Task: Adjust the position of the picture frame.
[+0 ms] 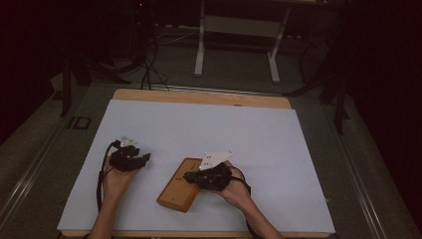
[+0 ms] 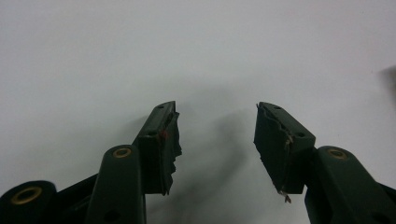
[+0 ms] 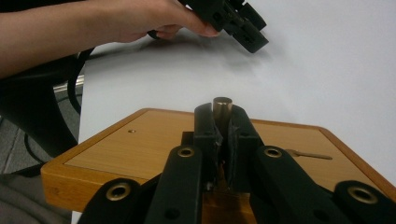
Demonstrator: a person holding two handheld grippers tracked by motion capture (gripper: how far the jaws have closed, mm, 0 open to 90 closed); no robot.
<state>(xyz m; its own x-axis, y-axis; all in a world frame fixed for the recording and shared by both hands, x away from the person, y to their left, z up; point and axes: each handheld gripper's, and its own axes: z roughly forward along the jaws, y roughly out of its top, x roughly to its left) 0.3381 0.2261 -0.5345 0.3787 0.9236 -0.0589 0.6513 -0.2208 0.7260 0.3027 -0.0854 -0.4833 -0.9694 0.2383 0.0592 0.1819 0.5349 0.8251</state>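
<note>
A wooden board (image 1: pixel 180 184) lies at an angle on the white surface (image 1: pixel 259 144), near the person's edge and a little right of centre. The right gripper (image 3: pixel 223 122) rests low over the board with its jaws nearly closed on a small brass peg (image 3: pixel 222 105) that stands upright between their tips; I judge the grip is kept near the peg's top so it can be lifted straight up or seated in the board. In the high view this right gripper (image 1: pixel 191 176) points left across the board from the right hand (image 1: pixel 234 188). The left gripper (image 2: pixel 215 135) sits well apart to the left, jaws wide open with nothing between them, only bare surface beyond. It hovers just above the sheet, probably waiting clear of the board until it is needed to steady it.
</note>
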